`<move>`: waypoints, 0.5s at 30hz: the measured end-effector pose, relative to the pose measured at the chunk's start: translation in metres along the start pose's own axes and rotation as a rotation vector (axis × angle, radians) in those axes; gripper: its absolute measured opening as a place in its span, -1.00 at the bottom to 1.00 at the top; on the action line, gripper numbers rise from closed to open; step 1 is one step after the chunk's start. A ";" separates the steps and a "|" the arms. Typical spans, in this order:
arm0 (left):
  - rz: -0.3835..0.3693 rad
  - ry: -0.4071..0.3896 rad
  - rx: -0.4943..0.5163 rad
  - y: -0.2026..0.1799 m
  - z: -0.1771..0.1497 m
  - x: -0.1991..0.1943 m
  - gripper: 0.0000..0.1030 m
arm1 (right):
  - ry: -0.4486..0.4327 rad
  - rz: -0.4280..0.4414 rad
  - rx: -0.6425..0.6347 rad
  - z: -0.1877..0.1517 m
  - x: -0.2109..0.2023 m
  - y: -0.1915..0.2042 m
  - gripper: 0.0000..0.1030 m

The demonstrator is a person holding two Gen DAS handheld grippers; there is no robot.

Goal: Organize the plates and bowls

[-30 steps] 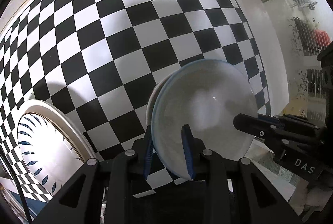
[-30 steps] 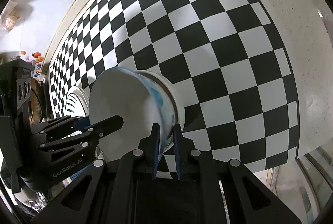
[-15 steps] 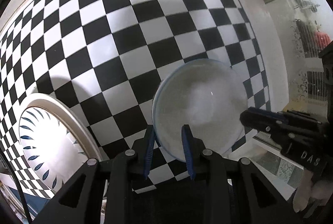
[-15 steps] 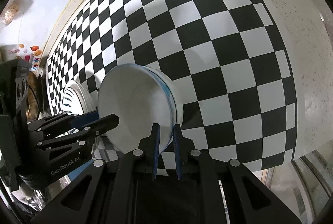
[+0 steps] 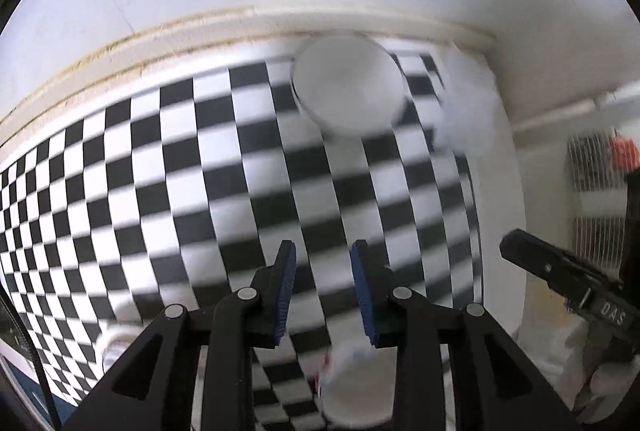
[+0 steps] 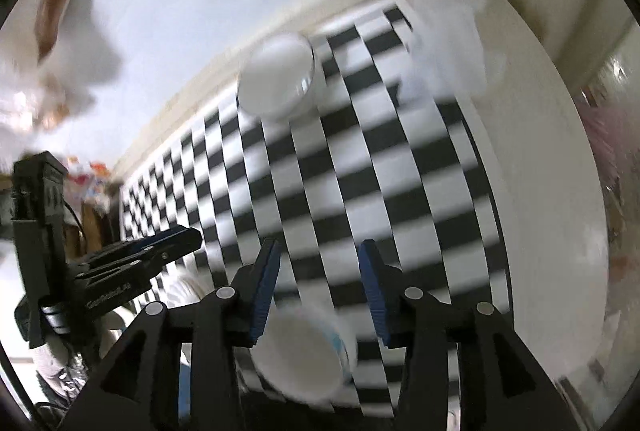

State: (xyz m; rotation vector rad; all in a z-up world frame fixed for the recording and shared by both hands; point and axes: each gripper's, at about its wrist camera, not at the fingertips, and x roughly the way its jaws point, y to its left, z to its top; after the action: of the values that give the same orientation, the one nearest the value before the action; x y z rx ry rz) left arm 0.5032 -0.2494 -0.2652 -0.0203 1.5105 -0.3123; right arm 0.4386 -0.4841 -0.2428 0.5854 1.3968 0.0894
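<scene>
Both frames are motion-blurred. Left gripper (image 5: 324, 287): jaws narrow and opening, nothing between them. Right gripper (image 6: 320, 287): jaws opening, empty. Blue-patterned bowl (image 6: 304, 355) rests on the checkered worktop (image 6: 360, 191), low in frame; a white bowl (image 6: 276, 75) sits at upper centre.

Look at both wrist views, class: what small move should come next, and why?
Probably carry both grippers on toward the white bowl standing alone at the far edge of the checkered cloth. The left gripper and right gripper have nothing between their jaws, which are opening, and the blue-patterned bowl sits on the cloth below them, so the far bowl seems the next piece to collect.
</scene>
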 end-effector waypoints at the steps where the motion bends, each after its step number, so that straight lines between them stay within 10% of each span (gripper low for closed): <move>1: 0.003 0.004 -0.013 0.003 0.012 0.006 -0.48 | -0.004 0.001 0.004 0.012 0.003 0.000 -0.13; 15: -0.045 0.148 -0.148 0.032 0.113 0.106 -0.49 | 0.116 0.005 0.082 0.136 0.127 -0.002 -0.13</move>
State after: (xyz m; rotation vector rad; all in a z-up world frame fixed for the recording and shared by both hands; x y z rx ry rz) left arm 0.6232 -0.2616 -0.3672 -0.1517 1.6796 -0.2421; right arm 0.5910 -0.4814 -0.3505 0.6609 1.5166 0.0710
